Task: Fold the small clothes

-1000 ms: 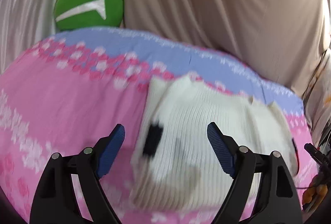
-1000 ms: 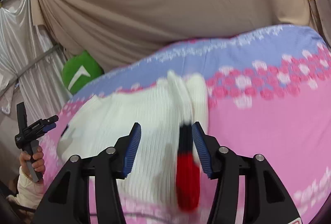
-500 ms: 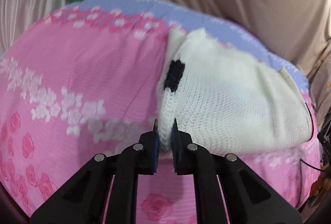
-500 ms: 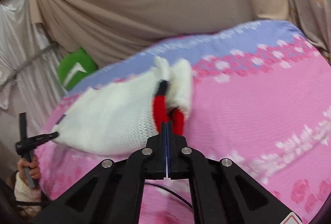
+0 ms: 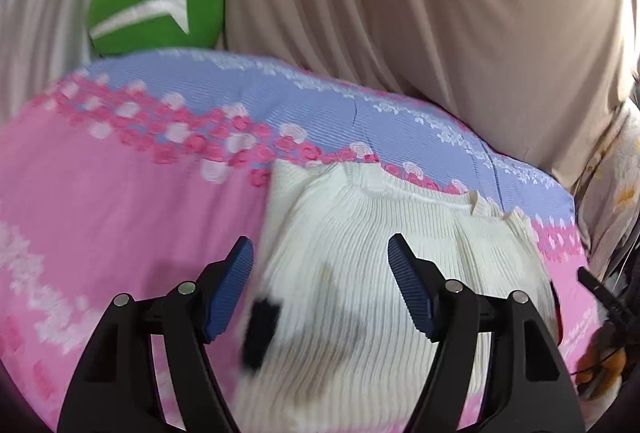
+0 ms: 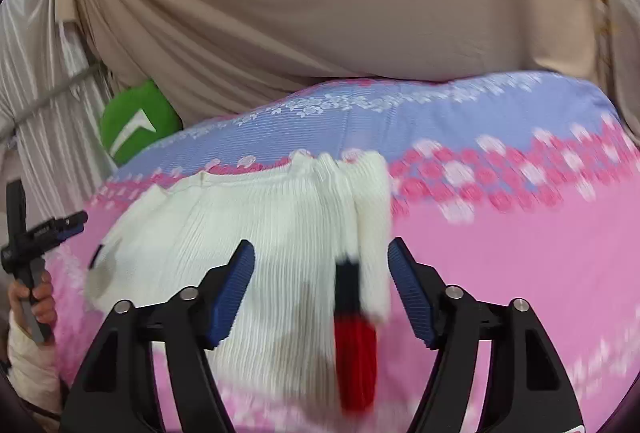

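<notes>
Sweater (image 5: 392, 265), cream ribbed knit: soft, light, limp, stretchy. Left gripper (image 5: 320, 289) and right gripper (image 6: 320, 285) jaws apart, opening, nothing clamped. Judged grip: side edges between jaws, pinch doubled layers.

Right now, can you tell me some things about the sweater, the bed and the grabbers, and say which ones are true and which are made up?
1. The white knitted sweater lies on a pink flowery bedsheet. True.
2. The left gripper is squeezing the sweater tight. False: its fingers stand apart and are opening, with the sweater's edge between them but not pinched.
3. The sweater has a red and black cuff. True.
4. The right gripper is shut. False: its fingers are spread and opening, with the cuff between them.
5. The cushion behind the bed is blue. False: it is green with a white mark.
</notes>
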`<state>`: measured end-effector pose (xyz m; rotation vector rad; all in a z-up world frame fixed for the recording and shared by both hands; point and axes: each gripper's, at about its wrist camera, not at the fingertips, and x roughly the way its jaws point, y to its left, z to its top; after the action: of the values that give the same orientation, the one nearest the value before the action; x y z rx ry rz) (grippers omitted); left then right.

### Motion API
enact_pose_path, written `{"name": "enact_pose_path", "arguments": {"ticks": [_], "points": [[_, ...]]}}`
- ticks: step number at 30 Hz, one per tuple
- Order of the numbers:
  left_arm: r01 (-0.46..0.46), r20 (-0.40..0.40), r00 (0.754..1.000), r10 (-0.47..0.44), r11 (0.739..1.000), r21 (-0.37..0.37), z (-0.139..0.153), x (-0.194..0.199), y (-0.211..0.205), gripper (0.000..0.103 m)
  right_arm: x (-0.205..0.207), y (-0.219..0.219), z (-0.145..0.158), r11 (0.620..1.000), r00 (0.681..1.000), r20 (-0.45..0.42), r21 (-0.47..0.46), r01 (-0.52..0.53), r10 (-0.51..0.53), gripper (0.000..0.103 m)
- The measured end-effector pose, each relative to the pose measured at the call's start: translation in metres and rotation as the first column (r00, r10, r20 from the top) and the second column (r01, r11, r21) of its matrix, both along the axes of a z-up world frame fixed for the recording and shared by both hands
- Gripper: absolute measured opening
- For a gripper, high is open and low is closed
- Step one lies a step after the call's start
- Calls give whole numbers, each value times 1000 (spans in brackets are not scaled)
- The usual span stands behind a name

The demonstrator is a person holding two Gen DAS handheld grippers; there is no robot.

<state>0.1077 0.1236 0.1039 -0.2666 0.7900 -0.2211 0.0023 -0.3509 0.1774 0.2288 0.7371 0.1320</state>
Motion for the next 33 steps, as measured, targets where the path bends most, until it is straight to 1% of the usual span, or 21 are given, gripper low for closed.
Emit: {"name": "enact_pose_path", "arguments": {"ticks": [3,5,6,7,8,9,11,14,15,16,17,18,19,20,21,23,25,27,29,31,33], "points": [[-4,-89,996,-3,996,-85,-24,46,-5,67,49,7,-22,1000,998,-70,3,5,-5,76],[-2,-117,993,-6,997,-73,-38,62,-11,66,69,8,-39,1000,993,-115,25,-2,5,76],[10,-125,992,-16,998,-54,-45,69,-15,60,74,9,-46,1000,991,-131,23,-6,9,73],[23,-127,992,-26,999,-26,-49,72,-19,40,79,11,-51,1000,990,-144,12,-10,11,66],[36,-126,991,-37,999,-8,-51,74,-22,22,82,13,-55,1000,987,-157,-3,-14,13,32],[55,-128,990,-55,998,-3,-52,77,-24,7,82,14,-56,1000,987,-161,-7,-14,13,7],[48,-86,995,-48,999,-10,-39,73,-23,7,68,12,-39,1000,997,-77,-3,1,-1,8],[35,68,997,-33,999,-30,1,55,-16,7,35,-1,8,999,992,122,48,19,-25,7],[25,96,995,-22,999,-30,10,52,-15,7,31,-6,12,998,989,144,54,30,-37,7],[14,107,994,-13,1000,-4,10,54,-17,7,35,-10,7,998,991,124,40,46,-50,7],[4,96,995,-9,999,45,2,57,-23,7,47,-14,-10,997,996,60,9,72,-73,7],[5,45,999,-9,996,92,-16,69,-30,7,62,-17,-33,997,996,-31,-12,81,-82,7],[11,-43,999,-7,995,102,-41,83,-34,7,77,-18,-59,996,987,-133,-20,85,-87,7],[15,-103,995,-5,995,98,-59,90,-34,7,81,-23,-71,995,984,-156,28,95,-90,7],[5,-70,998,1,996,86,-63,89,-32,7,78,-27,-63,993,984,-150,48,109,-101,7],[5,-44,999,0,995,103,-50,81,-35,8,63,-27,-37,989,986,-99,56,138,-132,9],[-10,24,1000,7,986,166,-27,62,-40,11,41,-17,-14,990,990,-22,18,137,-137,12],[-38,114,993,13,974,225,1,27,-45,13,6,3,12,997,994,74,-8,81,-81,16],[5,171,984,-43,977,214,23,-12,-51,22,-22,30,23,1000,995,102,-27,-13,16,16],[67,181,978,-104,977,204,27,-40,-66,29,-39,70,18,989,986,80,-22,-148,150,16],[159,126,975,-185,969,191,13,-58,-91,29,-48,117,-3,956,956,12,13,-294,294,16]]}}
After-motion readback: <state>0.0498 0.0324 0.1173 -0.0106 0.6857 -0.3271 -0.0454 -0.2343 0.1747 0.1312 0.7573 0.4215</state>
